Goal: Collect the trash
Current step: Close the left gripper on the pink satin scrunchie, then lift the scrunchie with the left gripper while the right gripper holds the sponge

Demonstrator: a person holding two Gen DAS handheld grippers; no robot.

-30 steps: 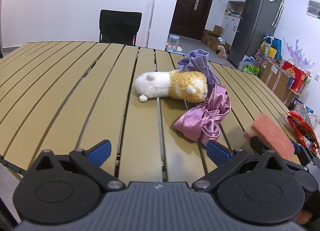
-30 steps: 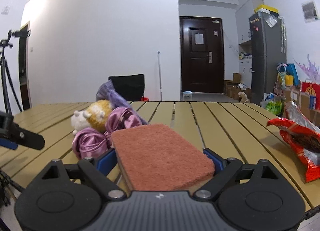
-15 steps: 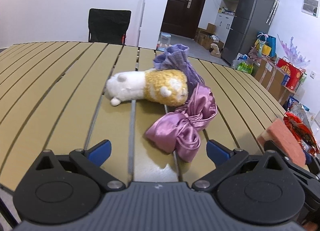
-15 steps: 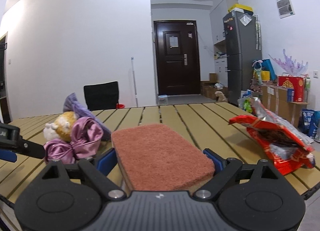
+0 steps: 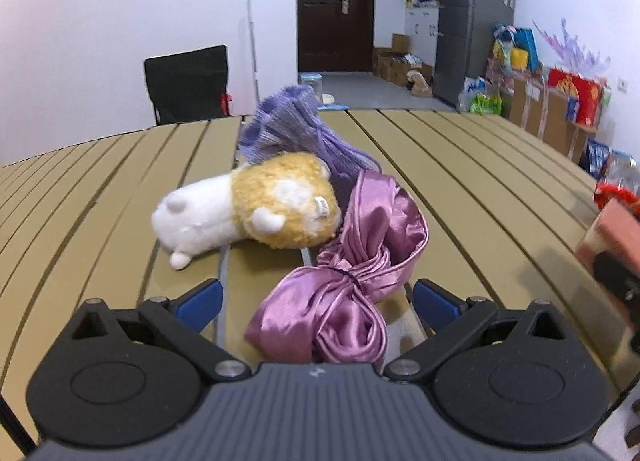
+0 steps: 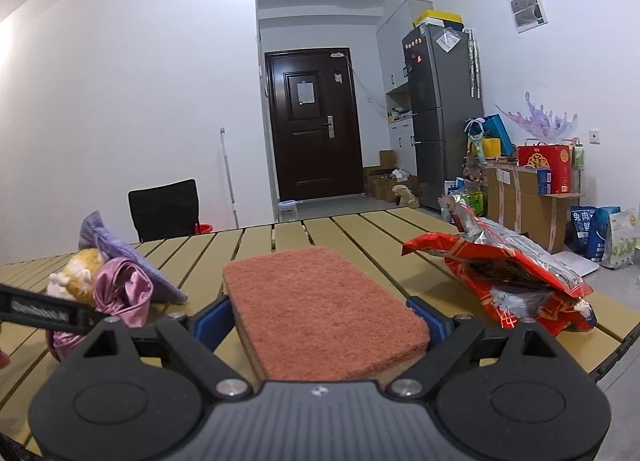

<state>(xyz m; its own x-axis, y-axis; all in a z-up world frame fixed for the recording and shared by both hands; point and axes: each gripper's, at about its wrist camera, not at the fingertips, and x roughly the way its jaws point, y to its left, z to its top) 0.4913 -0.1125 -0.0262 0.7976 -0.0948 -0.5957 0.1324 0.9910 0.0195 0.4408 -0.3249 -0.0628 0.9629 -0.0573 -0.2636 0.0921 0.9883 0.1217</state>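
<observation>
Right gripper (image 6: pixel 318 313) clamped on the sponge (image 6: pixel 324 307) — soft, light, squishy. Left gripper (image 5: pixel 318 299) wide apart around the satin cloth (image 5: pixel 344 277) on the table (image 5: pixel 460 181) — slippery, best pinched at the knot.

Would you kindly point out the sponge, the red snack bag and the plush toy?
sponge (image 6: pixel 324 309), right wrist view, middle of its top.
red snack bag (image 6: pixel 516 277), right wrist view, upper side.
plush toy (image 5: pixel 280 197), left wrist view, yellow body.
</observation>
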